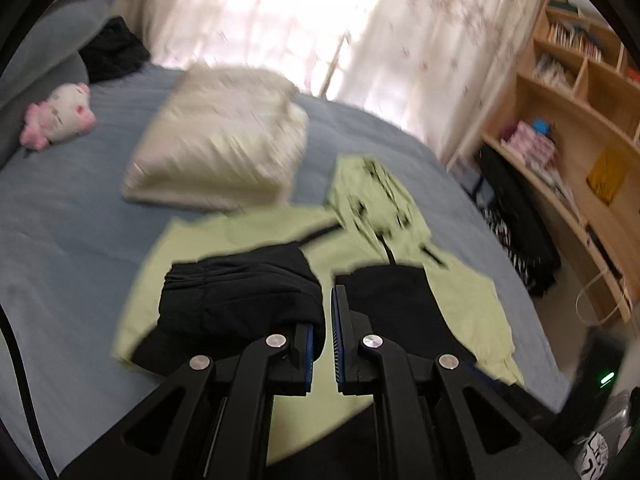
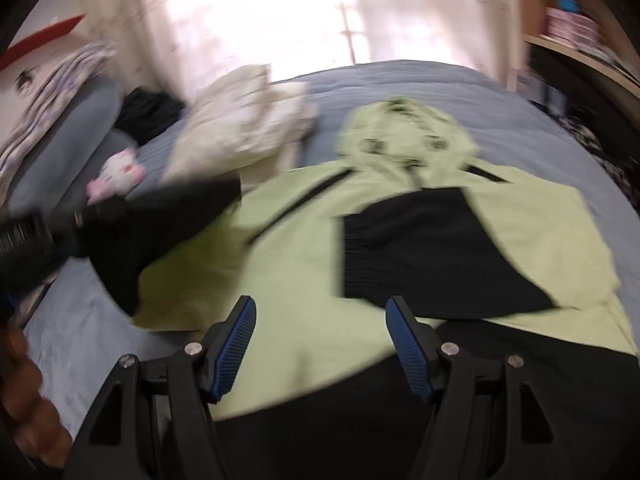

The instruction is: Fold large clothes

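A light green hooded jacket [image 1: 256, 232] with black sleeves lies on the blue bed, hood pointing away; it also shows in the right wrist view [image 2: 296, 264]. My left gripper [image 1: 322, 320] is nearly shut, and the black left sleeve [image 1: 240, 292] is draped over its left finger, lifted above the jacket. In the right wrist view that sleeve [image 2: 160, 220] hangs from the left gripper at the left. The other black sleeve [image 2: 424, 256] lies folded across the chest. My right gripper [image 2: 320, 340] is open and empty above the jacket's lower part.
A folded cream blanket [image 1: 220, 140] lies on the blue bed [image 1: 60, 220] beyond the jacket. A pink and white plush toy [image 1: 60, 116] and dark clothing [image 1: 114, 50] are near the grey pillows. Wooden shelves [image 1: 580, 120] stand to the right.
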`<state>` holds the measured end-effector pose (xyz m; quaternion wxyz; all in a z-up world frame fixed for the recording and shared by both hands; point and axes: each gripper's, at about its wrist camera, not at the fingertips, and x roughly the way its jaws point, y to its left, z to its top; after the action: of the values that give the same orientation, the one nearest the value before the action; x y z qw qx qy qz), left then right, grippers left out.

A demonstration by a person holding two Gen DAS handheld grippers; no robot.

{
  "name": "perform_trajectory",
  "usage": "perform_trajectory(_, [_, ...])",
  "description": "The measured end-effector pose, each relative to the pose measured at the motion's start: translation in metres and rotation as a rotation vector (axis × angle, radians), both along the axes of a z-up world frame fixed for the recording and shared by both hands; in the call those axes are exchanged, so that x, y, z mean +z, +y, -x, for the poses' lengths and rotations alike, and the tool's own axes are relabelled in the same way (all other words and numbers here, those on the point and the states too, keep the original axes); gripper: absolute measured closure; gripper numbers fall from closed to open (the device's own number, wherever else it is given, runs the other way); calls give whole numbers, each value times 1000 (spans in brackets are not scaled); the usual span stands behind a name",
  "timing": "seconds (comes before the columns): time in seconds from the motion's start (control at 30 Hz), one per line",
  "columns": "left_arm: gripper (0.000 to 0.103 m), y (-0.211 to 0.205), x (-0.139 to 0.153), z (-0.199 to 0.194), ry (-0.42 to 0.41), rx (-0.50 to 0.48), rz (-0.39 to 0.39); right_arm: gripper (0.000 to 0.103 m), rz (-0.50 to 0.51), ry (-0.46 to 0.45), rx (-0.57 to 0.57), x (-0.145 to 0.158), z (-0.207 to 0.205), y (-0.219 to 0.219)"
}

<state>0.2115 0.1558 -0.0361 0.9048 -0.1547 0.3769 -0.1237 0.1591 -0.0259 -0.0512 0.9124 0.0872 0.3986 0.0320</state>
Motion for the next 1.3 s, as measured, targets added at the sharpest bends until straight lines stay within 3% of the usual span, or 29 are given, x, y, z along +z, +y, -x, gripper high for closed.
perform_trajectory(0.1, [97, -44, -28, 2, 67, -35, -36, 35, -5, 14, -63, -5, 11, -40])
perform_trajectory(0.23, [95, -89, -74, 5, 160, -79, -149, 35, -11, 50, -116, -18, 27, -83])
perform_trajectory(0.4, [63, -115, -100, 16, 198, -100, -223, 35, -38, 81, -145, -32, 38, -114])
perform_trajectory(0.43, [59, -116, -99, 18, 195, -100, -220, 35, -46, 84, -149, -34, 41, -119])
perform_trajectory(0.57, [23, -110, -89, 25, 207, -107, -160, 35, -66, 93, -145, -40, 45, -131])
perform_trajectory(0.6, [19, -109, -88, 28, 219, -108, -144, 35, -70, 94, -142, -40, 45, -131])
perform_trajectory(0.9, [17, -80, -84, 50, 305, -68, 8, 36, -85, 78, -109, -36, 50, -126])
perform_trajectory(1.17, [14, -71, -83, 72, 299, -103, 57, 36, -97, 68, -52, -29, 58, -110])
perform_trajectory(1.3, [13, -59, -88, 81, 310, -121, 150, 36, -116, 65, 8, -24, 61, -97])
